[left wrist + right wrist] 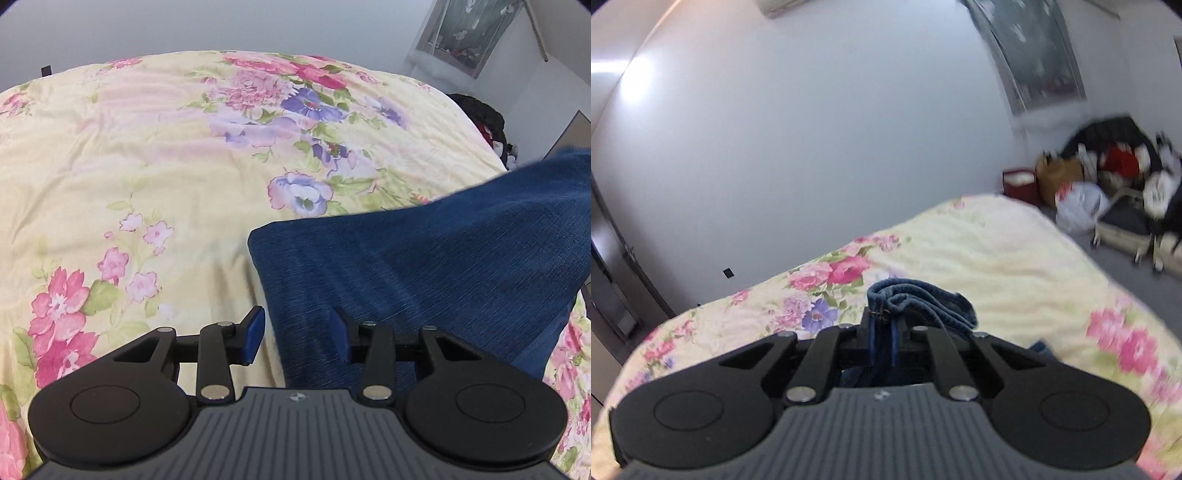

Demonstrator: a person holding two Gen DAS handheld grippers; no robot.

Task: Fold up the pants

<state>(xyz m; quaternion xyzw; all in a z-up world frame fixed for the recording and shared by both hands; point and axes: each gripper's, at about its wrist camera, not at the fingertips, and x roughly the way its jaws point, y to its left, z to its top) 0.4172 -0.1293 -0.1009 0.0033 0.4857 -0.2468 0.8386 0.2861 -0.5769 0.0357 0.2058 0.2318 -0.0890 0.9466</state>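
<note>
Your right gripper [882,332], angled shallowly over the floral yellow bedspread [147,166], pinches a bunched edge of the blue denim pants [916,299], while your left gripper [297,336] tilts steeply down, jaws parted around the pants' edge without pressing.

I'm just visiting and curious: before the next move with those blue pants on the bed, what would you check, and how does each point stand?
1. Right gripper clamped on bunched pants: ok.
2. Left gripper gripping the fabric: not ok; its jaws stand apart, straddling the pants' edge, pads not pressing.
3. Pants lying flat: not ok; one end rises toward the right.
4. Floral bedspread free of other things nearby: ok.
5. How many layers the right gripper holds: cannot tell.
</note>
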